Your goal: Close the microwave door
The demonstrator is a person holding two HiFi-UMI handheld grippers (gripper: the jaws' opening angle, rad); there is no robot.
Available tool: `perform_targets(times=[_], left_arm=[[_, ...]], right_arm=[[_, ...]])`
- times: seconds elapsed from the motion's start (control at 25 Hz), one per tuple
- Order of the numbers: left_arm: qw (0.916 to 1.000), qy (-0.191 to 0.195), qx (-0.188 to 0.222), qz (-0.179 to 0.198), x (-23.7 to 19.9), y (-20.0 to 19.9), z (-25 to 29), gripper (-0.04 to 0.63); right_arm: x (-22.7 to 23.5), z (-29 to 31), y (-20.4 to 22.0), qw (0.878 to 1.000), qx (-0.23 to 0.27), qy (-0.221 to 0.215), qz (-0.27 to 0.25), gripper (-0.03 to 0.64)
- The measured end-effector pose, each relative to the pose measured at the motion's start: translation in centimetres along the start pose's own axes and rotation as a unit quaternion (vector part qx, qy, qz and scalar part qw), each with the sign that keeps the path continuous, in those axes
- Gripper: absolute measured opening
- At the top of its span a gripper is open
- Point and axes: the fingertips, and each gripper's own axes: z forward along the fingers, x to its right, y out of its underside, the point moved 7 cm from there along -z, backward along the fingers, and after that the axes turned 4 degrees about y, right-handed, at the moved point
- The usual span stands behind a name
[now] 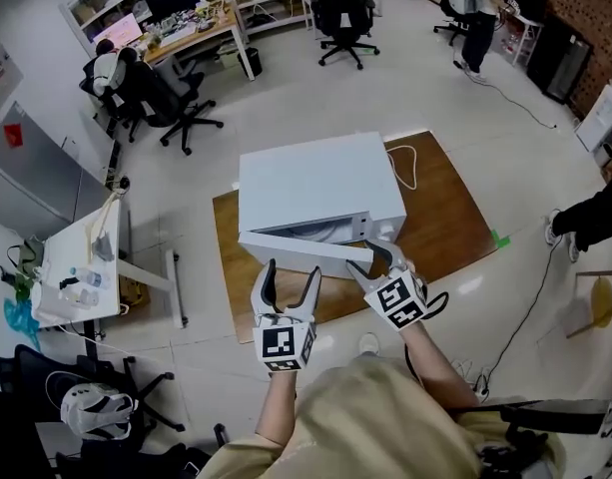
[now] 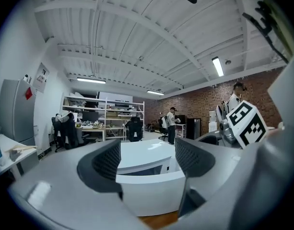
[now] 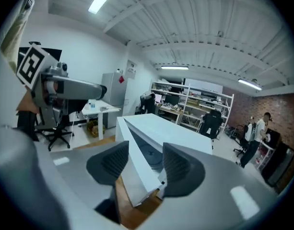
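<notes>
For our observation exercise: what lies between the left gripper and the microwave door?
Nothing; the left gripper view shows a bare gap from left gripper to microwave door, wooden board beneath.

The microwave (image 1: 320,183) fills the centre of the head view. Its half-shut door (image 1: 291,250) slants out across the path just ahead of the left gripper (image 1: 293,268), and only a narrow wedge is open behind it. The door's right end sits between the right gripper's (image 1: 371,257) parted jaws. The bare wooden platform (image 1: 455,223) lies free at right, apart from a white cable (image 1: 414,168), with open floor all around.
</notes>
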Motion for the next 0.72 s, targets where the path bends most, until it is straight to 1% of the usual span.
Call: perform_targets(times=[0.08,0.2,0.28,0.4,0.44,0.52,0.64,0.72], left_arm=[[0.9998,-0.013,-0.007,0.009,0.8,0.2,1.7,0.358],[0.9993,-0.028,-0.019,0.012,2.1,0.6,4.3,0.358],[0.9989,-0.038,-0.024,0.015,2.6,0.9,5.5,0.358],[0.9981,-0.052,-0.031,0.016,2.5,1.3,7.2,0.359],[0.9978,-0.054,-0.035,0.016,2.2,1.5,7.9,0.359],[0.9975,-0.053,-0.045,0.014,1.2,1.9,9.0,0.359],[0.9977,-0.044,-0.051,0.007,-1.3,2.2,9.6,0.357],[0.9981,-0.031,-0.053,0.005,-2.6,2.1,10.4,0.358]], right_arm=[[1.5,1.3,1.4,0.999,-0.019,-0.022,-0.027,0.167],[3.4,2.8,3.4,0.994,-0.047,-0.06,-0.072,0.122],[3.8,3.5,4.2,0.989,-0.056,-0.095,-0.094,0.12],[4.1,5.0,5.4,0.982,-0.079,-0.127,-0.117,0.088],[4.3,5.6,5.8,0.98,-0.087,-0.138,-0.117,0.076],[4.4,6.8,6.0,0.978,-0.092,-0.16,-0.102,0.005],[3.7,8.4,4.8,0.976,-0.099,-0.172,-0.092,0.0],[3.9,9.4,4.0,0.976,-0.11,-0.169,-0.088,0.0]])
